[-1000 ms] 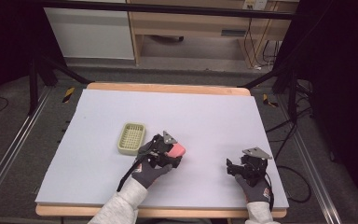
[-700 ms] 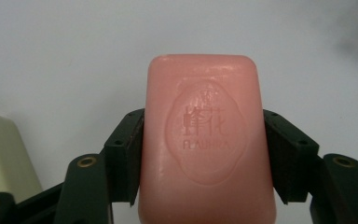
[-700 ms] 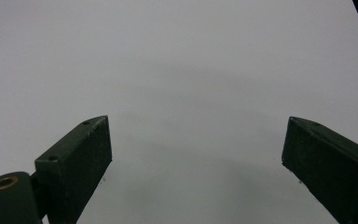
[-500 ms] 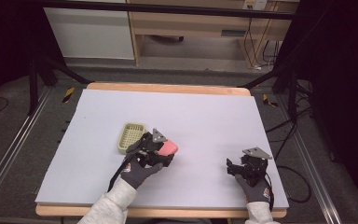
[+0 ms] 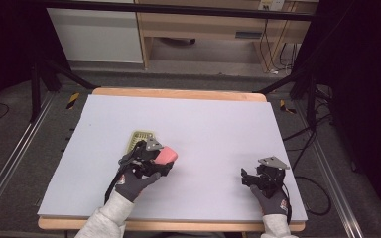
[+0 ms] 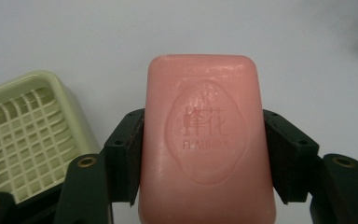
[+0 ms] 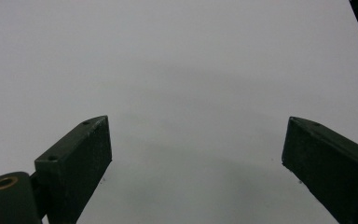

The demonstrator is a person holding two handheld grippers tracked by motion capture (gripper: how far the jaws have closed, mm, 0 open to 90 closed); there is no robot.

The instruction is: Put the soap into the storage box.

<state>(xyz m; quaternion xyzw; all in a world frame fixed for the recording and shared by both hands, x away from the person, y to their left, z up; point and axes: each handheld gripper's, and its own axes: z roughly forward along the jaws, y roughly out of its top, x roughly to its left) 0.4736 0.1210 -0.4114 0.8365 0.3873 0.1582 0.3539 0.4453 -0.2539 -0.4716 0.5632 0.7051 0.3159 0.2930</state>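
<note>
Pink soap (image 6: 207,144) pinched by left gripper (image 6: 205,154) fingers, beside seemingly empty (green) dish (image 6: 28,135), right gripper (image 7: 196,154) fingers spread.

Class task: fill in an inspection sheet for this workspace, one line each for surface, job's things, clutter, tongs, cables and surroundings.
Surface: pale board on a wooden table, bare.
Job's things: pink soap bar; green soap dish beside it, empty.
Clutter: nothing seen.
Tongs: left tongs shut on the soap bar; right tongs open over the bare board.
Cables: black cable trailing off the table's right edge.
Surroundings: wooden cabinet behind, dark floor.
</note>
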